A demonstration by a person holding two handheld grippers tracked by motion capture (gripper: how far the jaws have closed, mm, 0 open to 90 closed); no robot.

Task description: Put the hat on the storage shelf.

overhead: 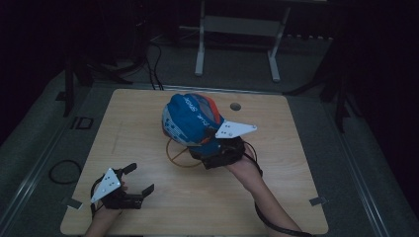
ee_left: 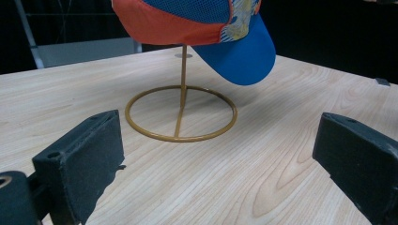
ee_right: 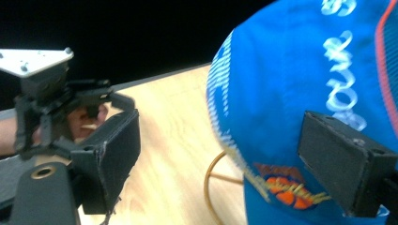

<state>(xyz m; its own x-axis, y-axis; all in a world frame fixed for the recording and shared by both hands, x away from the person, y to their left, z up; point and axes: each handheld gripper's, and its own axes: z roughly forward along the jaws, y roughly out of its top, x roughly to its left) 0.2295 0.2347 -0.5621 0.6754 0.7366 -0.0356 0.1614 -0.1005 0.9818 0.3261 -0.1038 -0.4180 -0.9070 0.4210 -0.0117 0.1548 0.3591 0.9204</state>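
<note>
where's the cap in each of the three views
High view: the cap sits at the table's centre on the gold wire stand, just left of the right tool.
Left gripper view: top centre, brim pointing right.
Right gripper view: right half, close up.
Shared landmark: the stand's gold ring.

The left gripper (overhead: 141,180) is held low by the left hand (overhead: 109,200), near the person's side, and its jaws are spread wide apart with nothing between them. The right gripper (overhead: 217,148) is held farther forward by the right hand (overhead: 242,165), with the forearm stretched out behind it. Its jaws are opened wide too.
</note>
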